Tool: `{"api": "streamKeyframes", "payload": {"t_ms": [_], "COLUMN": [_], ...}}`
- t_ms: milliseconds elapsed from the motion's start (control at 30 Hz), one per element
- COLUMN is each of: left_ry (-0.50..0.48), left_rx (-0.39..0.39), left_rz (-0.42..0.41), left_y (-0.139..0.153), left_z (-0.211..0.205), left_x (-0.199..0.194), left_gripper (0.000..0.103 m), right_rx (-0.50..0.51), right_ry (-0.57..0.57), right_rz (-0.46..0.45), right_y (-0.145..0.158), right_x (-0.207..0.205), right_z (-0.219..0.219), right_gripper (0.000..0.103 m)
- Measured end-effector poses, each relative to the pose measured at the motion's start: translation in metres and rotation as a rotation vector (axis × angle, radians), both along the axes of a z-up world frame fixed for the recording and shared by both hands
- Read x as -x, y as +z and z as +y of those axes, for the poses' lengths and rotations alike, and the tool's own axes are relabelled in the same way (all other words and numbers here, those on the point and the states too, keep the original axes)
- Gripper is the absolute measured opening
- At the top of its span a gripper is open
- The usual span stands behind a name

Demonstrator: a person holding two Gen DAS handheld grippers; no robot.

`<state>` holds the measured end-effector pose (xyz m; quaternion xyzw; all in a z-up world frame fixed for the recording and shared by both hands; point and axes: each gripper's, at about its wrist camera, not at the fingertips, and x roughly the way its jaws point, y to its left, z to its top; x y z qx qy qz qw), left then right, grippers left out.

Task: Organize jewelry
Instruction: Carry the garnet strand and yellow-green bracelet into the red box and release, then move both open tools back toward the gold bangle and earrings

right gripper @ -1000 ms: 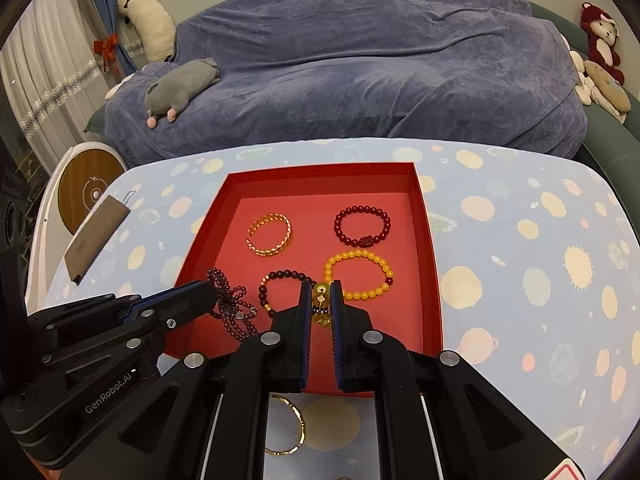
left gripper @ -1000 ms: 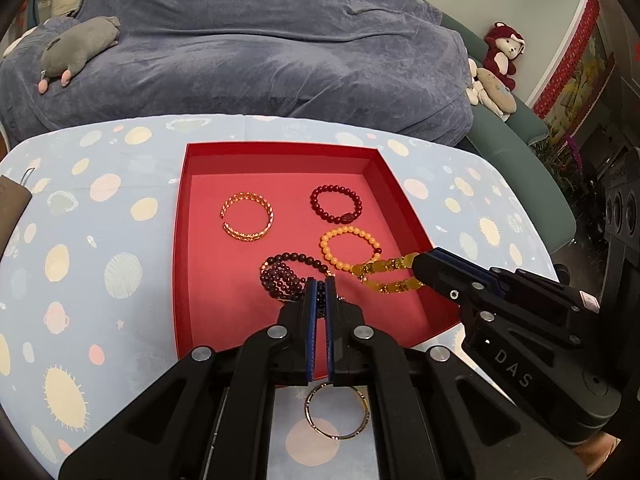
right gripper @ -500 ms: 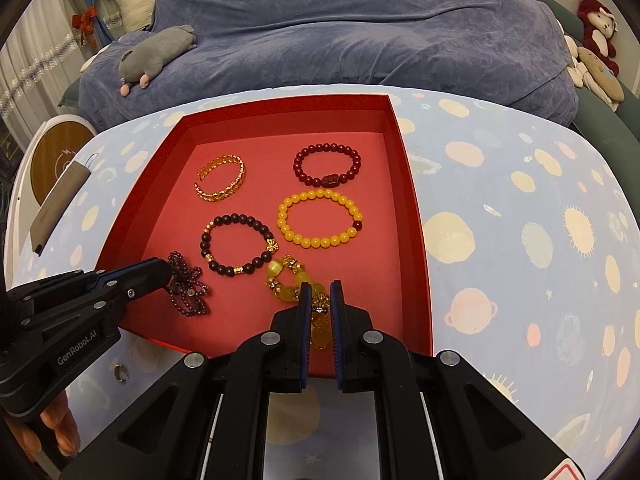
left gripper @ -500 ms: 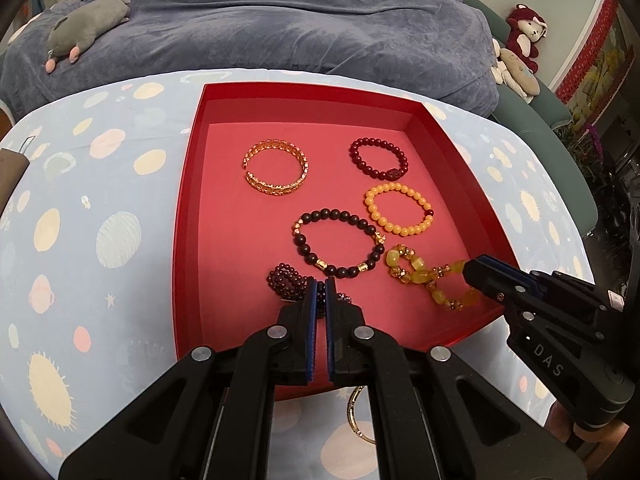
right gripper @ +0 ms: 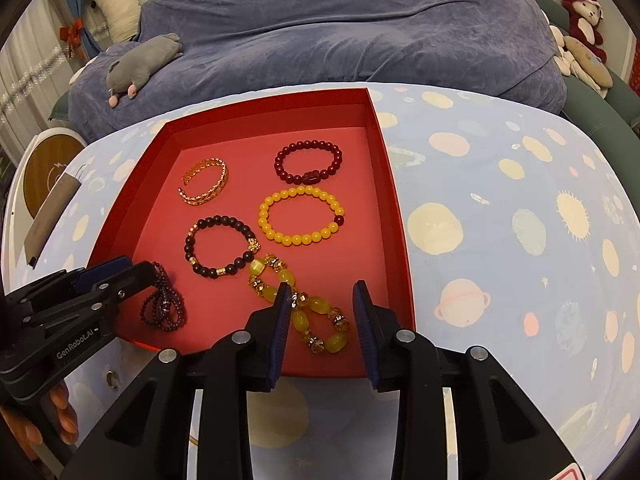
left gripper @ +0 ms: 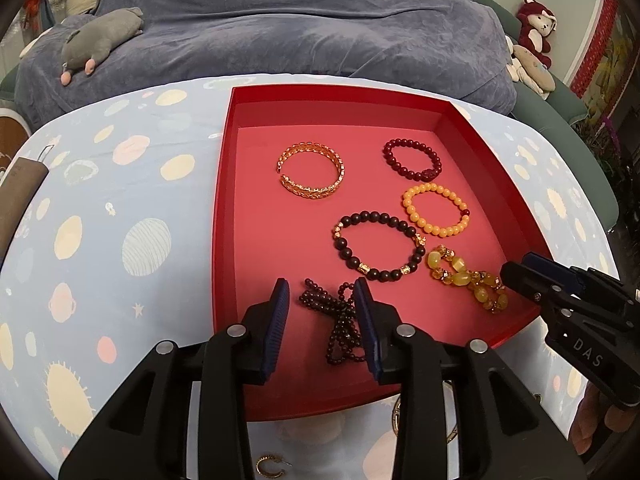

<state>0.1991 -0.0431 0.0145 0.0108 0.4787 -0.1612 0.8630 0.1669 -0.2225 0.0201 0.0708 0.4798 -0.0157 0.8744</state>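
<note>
A red tray (left gripper: 224, 200) (right gripper: 394, 208) on the planet-print tablecloth holds a gold bangle (left gripper: 311, 176), a dark red bracelet (left gripper: 412, 159), an orange bead bracelet (left gripper: 435, 216) and a black bead bracelet (left gripper: 378, 246). My left gripper (left gripper: 320, 300) is opening low over the tray's near edge. A dark purple bead strand (left gripper: 340, 322) lies loose on the tray floor between its jaws. My right gripper (right gripper: 322, 296) is opening too, and a chunky yellow stone bracelet (right gripper: 316, 314) lies on the tray between its jaws.
A small gold hoop earring (left gripper: 269, 465) and a thin bangle (left gripper: 398, 416), half hidden by my fingers, lie on the cloth in front of the tray. A brown case (left gripper: 18, 196) sits at the table's left edge. Behind is a blue-covered sofa (left gripper: 300, 32) with plush toys.
Both grippers came down into the tray shut on their bead strands. Both sets of jaws have since parted, and the purple strand and the yellow bracelet now rest on the tray floor.
</note>
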Motion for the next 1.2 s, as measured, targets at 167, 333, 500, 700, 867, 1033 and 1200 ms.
{"api": "streamKeyframes", "payload": {"t_ms": [167,333,500,700,867,1033,1200], "left_ry": [-0.004,0.018,0.037,0.032,0.04,0.059,0.063], "left_rx": [-0.018,0.022,0.033,0.062,0.088,0.095,0.088], "left_rz": [-0.014,0.007,-0.009,-0.032,-0.04,-0.041,-0.024], "left_y": [-0.001,0.002,0.012,0.028,0.038,0.041,0.036], "left_z": [0.001,0.005,0.007,0.012,0.021,0.03,0.034], "left_x": [-0.001,-0.002,0.006,0.03,0.055,0.075,0.091], "left_gripper": [0.032,0.036,0.044,0.044,0.044,0.044,0.044], "right_rx": [-0.007,-0.008,-0.011,-0.002,-0.017,-0.027,-0.042], "right_ry": [-0.003,-0.009,-0.009,0.002,0.02,0.045,0.062], "right_rz": [0.003,-0.006,-0.038,-0.067,-0.067,-0.049,-0.019], "right_y": [-0.001,0.002,0.017,0.035,0.04,0.036,0.024], "right_x": [0.003,0.005,0.014,0.036,0.058,0.077,0.089], "right_z": [0.001,0.002,0.002,0.006,0.014,0.027,0.038], "right_gripper": [0.032,0.032,0.032,0.032,0.032,0.032,0.032]}}
